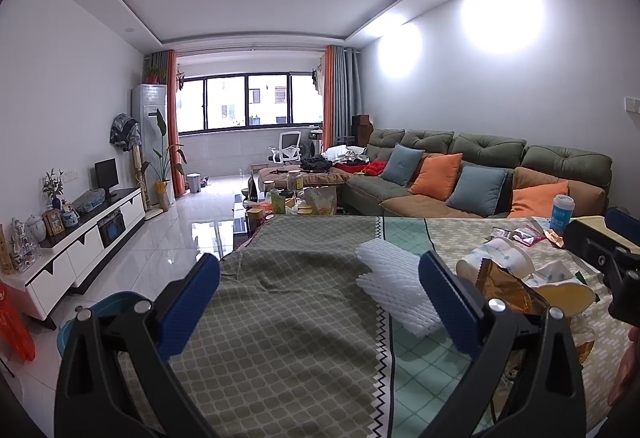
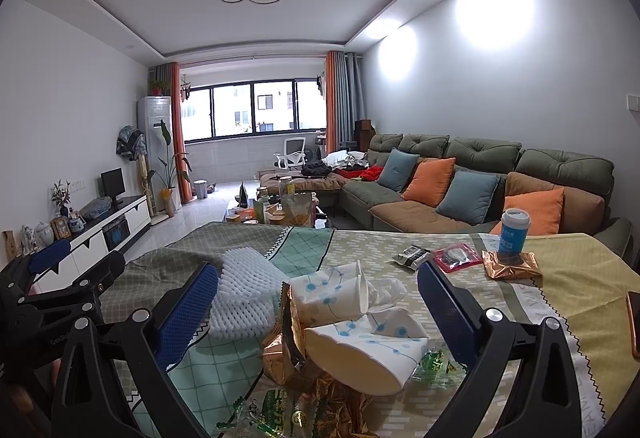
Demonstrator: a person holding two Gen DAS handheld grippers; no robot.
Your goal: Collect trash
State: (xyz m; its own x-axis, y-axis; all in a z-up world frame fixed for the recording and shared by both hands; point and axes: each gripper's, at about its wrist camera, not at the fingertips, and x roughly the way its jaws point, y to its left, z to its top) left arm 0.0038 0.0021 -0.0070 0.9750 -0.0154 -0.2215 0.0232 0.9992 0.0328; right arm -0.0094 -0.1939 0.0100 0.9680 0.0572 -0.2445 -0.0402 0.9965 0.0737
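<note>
Both wide open, empty — left gripper (image 1: 319, 294) over bare tablecloth (image 1: 280, 318), right gripper (image 2: 318, 302) over tissue packs (image 2: 360, 342), foil wrappers (image 2: 288, 350).

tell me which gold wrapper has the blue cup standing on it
The far gold wrapper, lying flat near the sofa side of the table with the blue cup upright on it. The other gold wrapper sits crumpled in the near pile.
</note>
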